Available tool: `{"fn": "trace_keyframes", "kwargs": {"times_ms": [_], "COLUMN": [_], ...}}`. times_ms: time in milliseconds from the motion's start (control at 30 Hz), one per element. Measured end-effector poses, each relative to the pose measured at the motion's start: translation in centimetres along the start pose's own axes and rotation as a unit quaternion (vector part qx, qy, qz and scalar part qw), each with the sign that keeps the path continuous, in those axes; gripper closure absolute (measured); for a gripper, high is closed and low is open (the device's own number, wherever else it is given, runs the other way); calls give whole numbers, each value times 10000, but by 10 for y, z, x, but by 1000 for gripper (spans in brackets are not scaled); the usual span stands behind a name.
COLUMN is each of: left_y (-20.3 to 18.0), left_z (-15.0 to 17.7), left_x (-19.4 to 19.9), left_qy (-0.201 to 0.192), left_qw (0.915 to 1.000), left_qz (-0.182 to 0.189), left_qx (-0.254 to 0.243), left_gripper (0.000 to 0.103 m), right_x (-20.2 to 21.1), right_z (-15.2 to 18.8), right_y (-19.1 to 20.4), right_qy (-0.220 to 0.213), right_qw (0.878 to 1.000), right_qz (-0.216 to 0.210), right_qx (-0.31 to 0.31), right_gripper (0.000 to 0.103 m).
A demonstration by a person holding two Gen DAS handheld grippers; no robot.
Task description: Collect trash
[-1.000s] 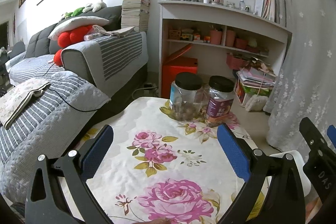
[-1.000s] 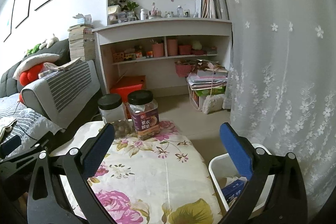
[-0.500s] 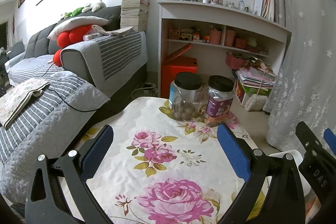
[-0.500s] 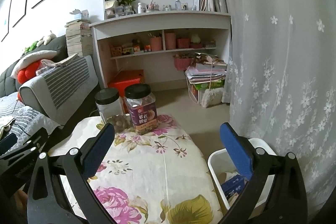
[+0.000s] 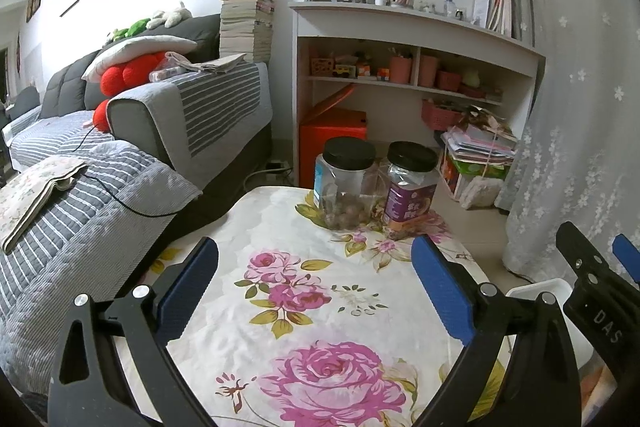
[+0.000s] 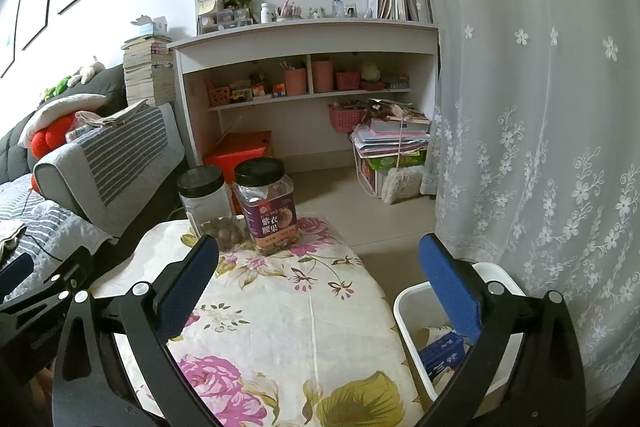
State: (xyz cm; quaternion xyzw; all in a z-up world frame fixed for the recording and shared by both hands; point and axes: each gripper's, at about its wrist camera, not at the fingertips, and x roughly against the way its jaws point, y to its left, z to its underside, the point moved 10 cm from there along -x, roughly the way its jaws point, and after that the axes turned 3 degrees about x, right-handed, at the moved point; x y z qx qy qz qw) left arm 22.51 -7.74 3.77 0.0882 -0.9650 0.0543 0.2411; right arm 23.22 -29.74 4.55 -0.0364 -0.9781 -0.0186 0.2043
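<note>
A white trash bin (image 6: pixel 404 311) stands on the floor right of the table; a blue box (image 6: pixel 442 351) and other trash lie inside. The bin's rim also shows in the left wrist view (image 5: pixel 540 289). My left gripper (image 5: pixel 314 281) is open and empty above the floral tablecloth (image 5: pixel 320 307). My right gripper (image 6: pixel 318 277) is open and empty, held over the table's right edge and the bin. The right gripper's side shows at the right of the left wrist view (image 5: pixel 592 291).
Two black-lidded jars stand at the table's far end: a clear one with nuts (image 5: pixel 346 183) and a purple-labelled one (image 5: pixel 410 189). A grey sofa (image 5: pixel 120 155) lies to the left. Shelves (image 6: pixel 304 75) stand behind, a lace curtain (image 6: pixel 540 147) to the right.
The right wrist view has shifted slightly, showing more of the bin and the jars a little lower. The left gripper has hardly moved. Both grippers stay open.
</note>
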Motion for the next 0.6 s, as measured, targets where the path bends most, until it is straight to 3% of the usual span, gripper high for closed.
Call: {"fn": "trace_keyframes", "kwargs": {"times_ms": [600], "left_y": [-7], "left_z": [-1], "left_x": [8], "left_qy": [-103], "left_qw": [9999], "left_qz": [-46], "left_qx": [-44], "left_gripper": [8], "right_x": [-3], "right_z": [1], "right_y": [-12], "right_qy": [13], "right_qw": [10000], "right_qz": [26], "right_qx": [36], "right_gripper": [7]}}
